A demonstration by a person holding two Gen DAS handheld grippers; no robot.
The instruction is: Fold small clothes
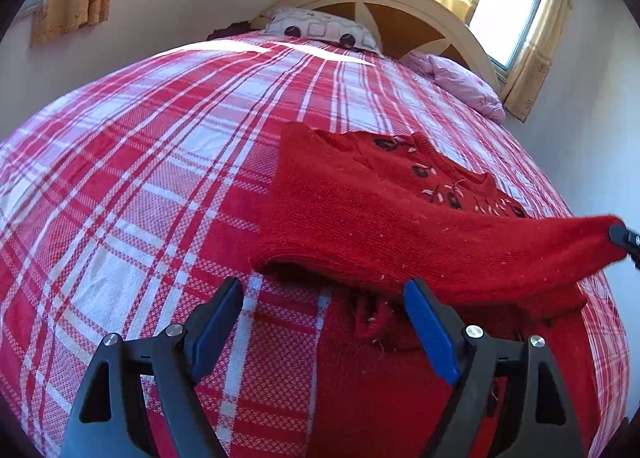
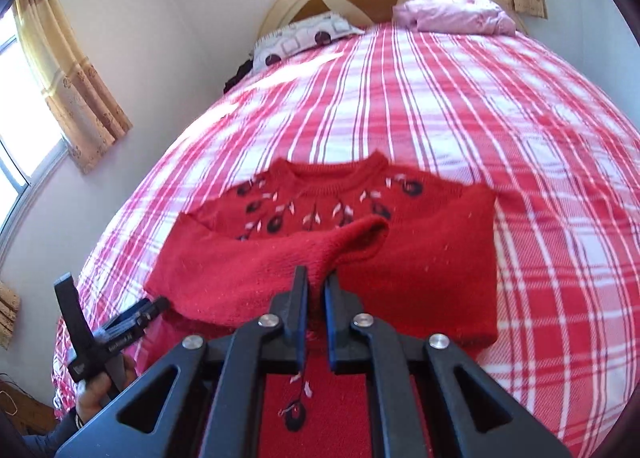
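Right claw [image 2: 316,290] pinches the sleeve cuff of the red knitted sweater [image 2: 420,258] lying on the red-and-white plaid bed [image 2: 460,98]; left claw [image 1: 324,314] hovers wide open, empty, at the sweater's side edge.

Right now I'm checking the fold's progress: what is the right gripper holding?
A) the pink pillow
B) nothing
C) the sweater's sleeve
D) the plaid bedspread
C: in the right wrist view the right gripper has its blue fingers pinched on the sleeve of the red sweater.
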